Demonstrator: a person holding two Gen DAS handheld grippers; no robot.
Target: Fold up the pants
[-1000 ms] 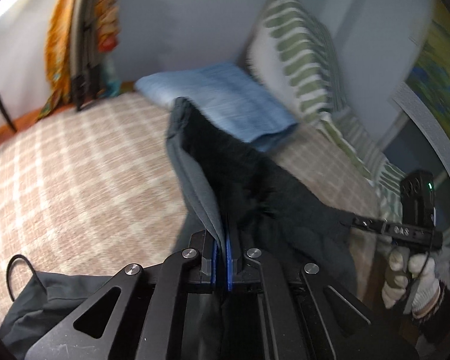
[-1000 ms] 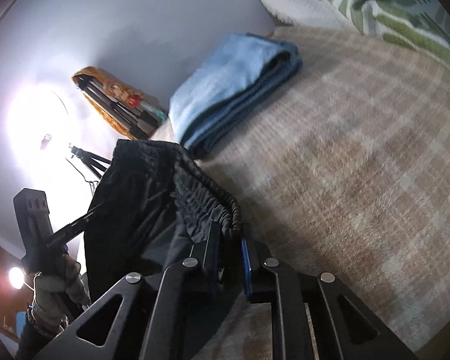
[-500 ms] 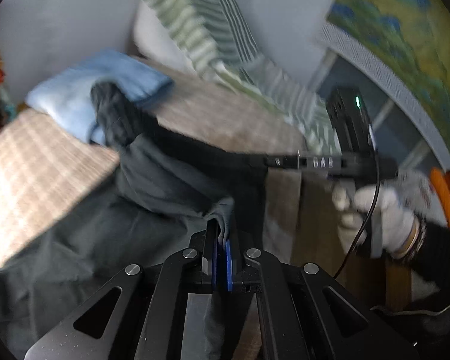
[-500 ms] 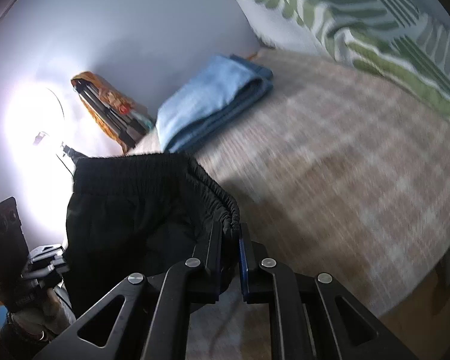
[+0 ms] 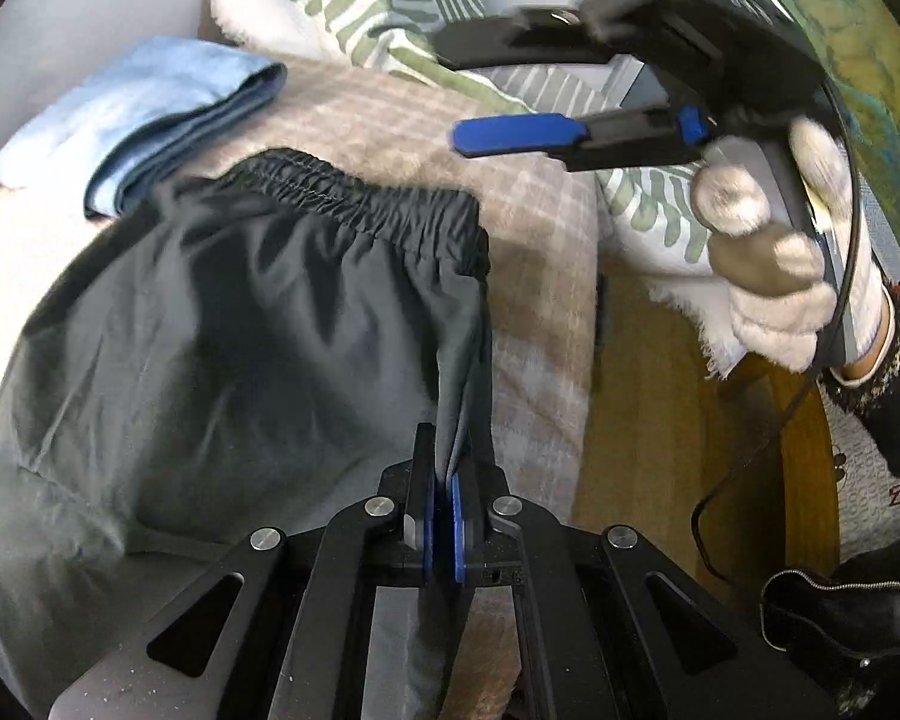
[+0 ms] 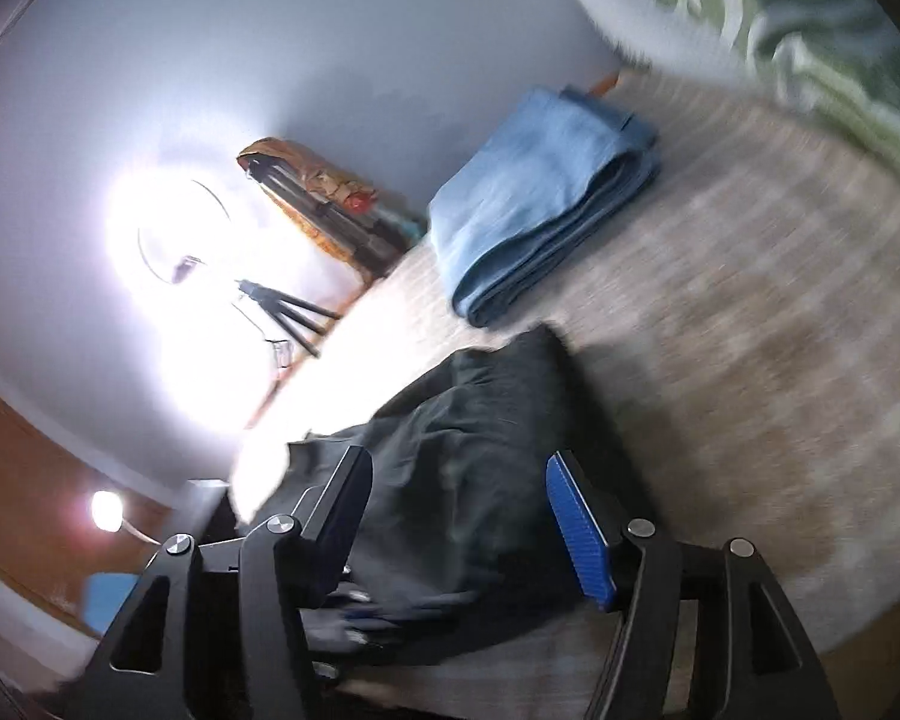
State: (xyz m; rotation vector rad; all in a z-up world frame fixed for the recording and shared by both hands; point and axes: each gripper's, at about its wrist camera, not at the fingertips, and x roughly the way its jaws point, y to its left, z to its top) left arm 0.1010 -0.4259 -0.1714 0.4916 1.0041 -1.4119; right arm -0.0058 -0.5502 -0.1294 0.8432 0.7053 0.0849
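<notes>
The dark grey pants [image 5: 222,324] lie spread on the plaid bed cover [image 5: 546,276], elastic waistband [image 5: 354,198] at the far end. My left gripper [image 5: 444,468] is shut on the pants' right side edge, below the waistband. My right gripper [image 5: 492,90] is open and empty, held in a white-gloved hand above the bed to the right of the waistband. In the right wrist view the open right gripper [image 6: 456,480] hovers over the pants [image 6: 474,468], its blue pad [image 6: 576,522] clear of the cloth.
A folded light blue towel [image 5: 138,114] lies at the far left of the bed, also in the right wrist view [image 6: 540,192]. Green-striped pillows [image 5: 354,6] lean against the wall. Wooden floor [image 5: 648,408] lies beyond the bed's right edge. A bright ring lamp on a tripod [image 6: 174,240] stands far off.
The right gripper let go of the waistband, opened and lifted away. The pants dropped from hanging to lying flat on the bed. The left gripper kept its hold.
</notes>
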